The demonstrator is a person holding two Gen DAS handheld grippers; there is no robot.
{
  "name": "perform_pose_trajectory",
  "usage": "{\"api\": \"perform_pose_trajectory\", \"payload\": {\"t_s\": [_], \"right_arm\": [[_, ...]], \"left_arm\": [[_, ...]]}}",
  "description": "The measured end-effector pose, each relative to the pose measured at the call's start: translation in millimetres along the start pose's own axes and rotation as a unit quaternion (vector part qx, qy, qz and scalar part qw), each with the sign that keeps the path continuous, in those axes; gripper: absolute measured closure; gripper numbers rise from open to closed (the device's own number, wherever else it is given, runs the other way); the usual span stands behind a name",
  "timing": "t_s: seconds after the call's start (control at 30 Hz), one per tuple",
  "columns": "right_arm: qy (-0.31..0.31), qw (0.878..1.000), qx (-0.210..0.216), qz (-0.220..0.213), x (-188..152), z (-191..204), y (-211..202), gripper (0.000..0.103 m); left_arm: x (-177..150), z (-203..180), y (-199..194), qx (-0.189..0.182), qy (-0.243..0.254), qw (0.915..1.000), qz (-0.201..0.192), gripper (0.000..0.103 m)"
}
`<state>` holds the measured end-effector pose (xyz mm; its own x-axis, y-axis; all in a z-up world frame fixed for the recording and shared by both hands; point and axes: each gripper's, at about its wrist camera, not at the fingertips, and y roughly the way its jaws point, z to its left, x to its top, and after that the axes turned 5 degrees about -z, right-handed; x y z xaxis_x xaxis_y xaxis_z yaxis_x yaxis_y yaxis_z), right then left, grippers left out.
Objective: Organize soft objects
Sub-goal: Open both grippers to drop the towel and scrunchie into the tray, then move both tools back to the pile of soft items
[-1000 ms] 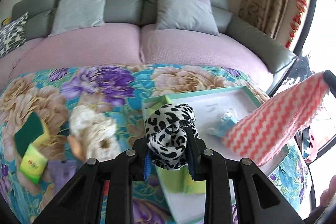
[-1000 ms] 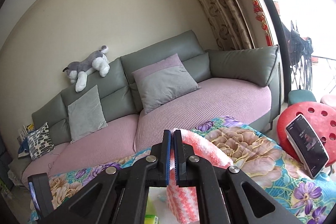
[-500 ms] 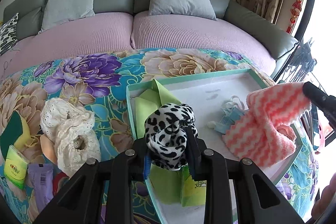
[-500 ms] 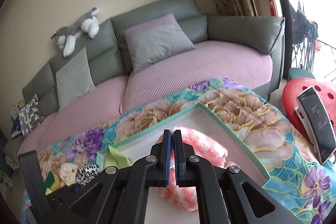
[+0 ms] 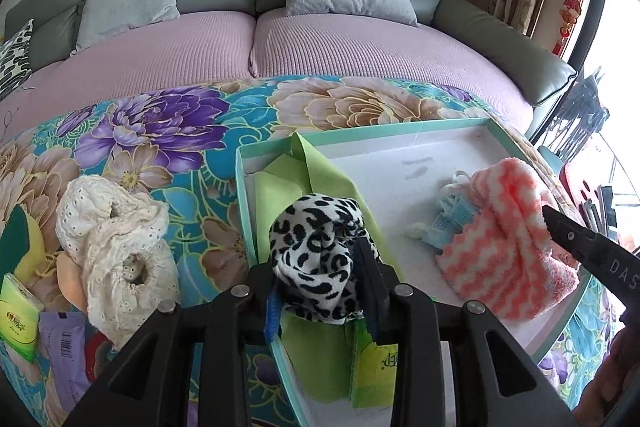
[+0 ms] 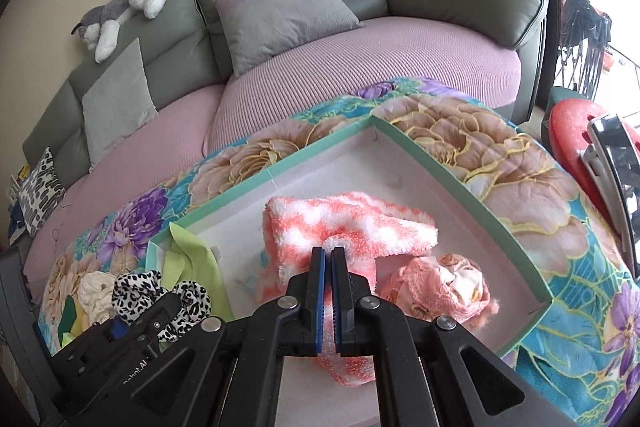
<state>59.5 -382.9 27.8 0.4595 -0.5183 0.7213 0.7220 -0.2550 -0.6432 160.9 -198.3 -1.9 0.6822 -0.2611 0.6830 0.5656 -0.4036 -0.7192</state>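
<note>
A: Holding what, left tool (image 5: 318, 267)?
B: Leopard-print cloth (image 5: 316, 247) between its jaws, jaws opening, over the tray's (image 5: 360, 137) 9 o'clock edge.
A: Right tool (image 6: 327, 259)?
B: Clenched on pink-white towel (image 6: 344, 223), lying inside tray, 3 o'clock side.

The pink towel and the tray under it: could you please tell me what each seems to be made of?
Pink towel: looks like fluffy microfibre or fleece, matt, with a fuzzy pile and coral-and-white zigzag stripes. Tray: probably cardboard, judging by its thin, straight, sharply folded walls with a mint-green outside and a plain matt white inside; it could be a box lid.
</note>
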Motion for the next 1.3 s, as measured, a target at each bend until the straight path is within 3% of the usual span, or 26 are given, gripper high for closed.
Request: {"api": "perform_pose_trajectory", "payload": {"t_s": [0.27, 0.5, 0.73, 0.97, 1.1, 1.17, 1.3], "right_arm": [[0.003, 1.0, -0.001, 0.012, -5.4, 1.4, 8.7, 0.097], [-0.008, 1.0, -0.011, 0.002, -2.1, 4.9, -0.5, 0.096], [-0.007, 1.0, -0.011, -0.009, 3.4, 3.6, -14.6, 0.095], [-0.009, 1.0, -0.012, -0.02, 7.7, 2.7, -27.1, 0.072], [-0.01, 1.0, -0.017, -0.023, 8.8, 2.5, -30.1, 0.049], [-0.013, 1.0, -0.019, -0.016, 7.7, 2.7, -27.8, 0.047], [-0.034, 0.999, -0.031, -0.003, 4.1, 7.5, -21.7, 0.038]], "left_arm": [[-2.8, 5.1, 6.8, -0.006, -0.017, 0.9998, 0.011, 0.056], [-0.3, 0.5, -4.9, -0.025, -0.018, 0.9995, 0.008, 0.035], [4.6, 2.2, -22.6, -0.018, -0.015, 0.9997, -0.002, 0.034], [10.3, 13.2, -42.9, 0.005, -0.017, 0.9995, -0.025, 0.023], [11.0, 27.6, -46.3, 0.03, -0.03, 0.9987, -0.027, 0.019], [9.5, 35.9, -43.0, 0.046, -0.038, 0.998, -0.02, 0.01], [5.8, 49.8, -35.9, 0.075, -0.056, 0.9956, -0.006, 0.01]]}}
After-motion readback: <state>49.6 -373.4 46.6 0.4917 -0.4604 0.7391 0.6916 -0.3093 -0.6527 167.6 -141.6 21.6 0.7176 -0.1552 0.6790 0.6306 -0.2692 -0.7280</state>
